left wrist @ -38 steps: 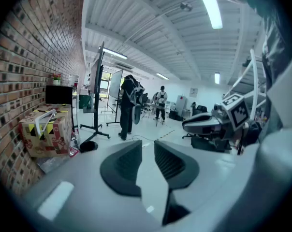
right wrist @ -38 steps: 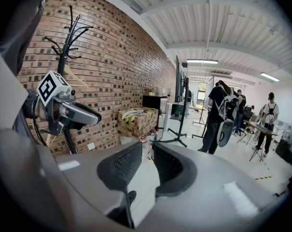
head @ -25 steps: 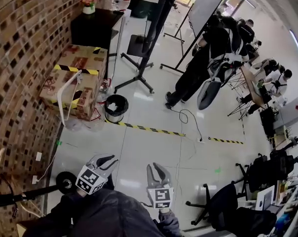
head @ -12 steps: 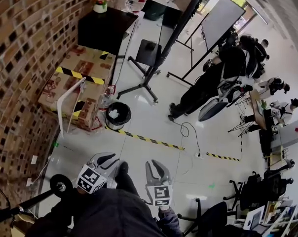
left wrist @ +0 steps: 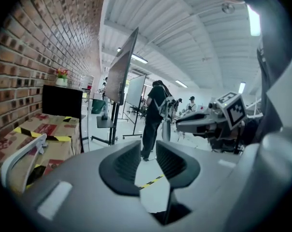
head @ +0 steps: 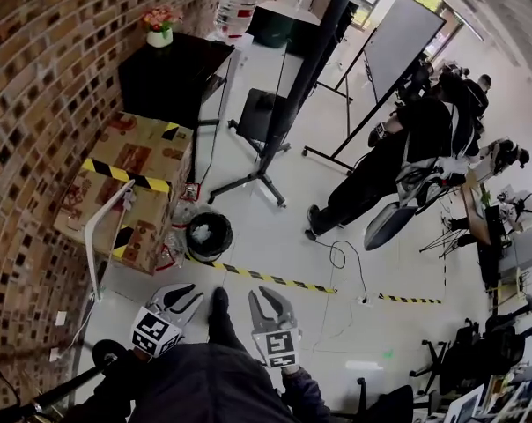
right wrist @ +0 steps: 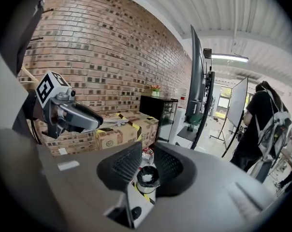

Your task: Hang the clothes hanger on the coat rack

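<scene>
**Student:** How are the two hands posed?

**Tutor:** Both are held low in the head view, side by side on dark-sleeved arms, pointing forward and slightly down. The left gripper [head: 188,293] has its jaws opening, with a narrow gap and nothing between them. The right gripper [head: 268,296] has its jaws closed together and holds nothing.

**Student:** Where is the clothes hanger?

**Tutor:** The clothes hanger [head: 91,245], thin, white and curved, leans on the cardboard boxes [head: 134,161] at the foot of the brick wall [head: 37,77]. It is ahead and to the left, well apart from both grippers.

**Student:** What differs from a second ago?

**Tutor:** The striped floor tape [head: 275,280], then well ahead of the jaws, now lies just beyond their tips. The boxes and the bin [head: 209,234] have come nearer.

**Student:** And the surfaces?

**Tutor:** The wall is rough brick. The cardboard is printed and banded with yellow-black tape. The bin is round and black with a pale liner. The floor is glossy and pale, and the grey jaws carry ribbed dark pads.
</scene>
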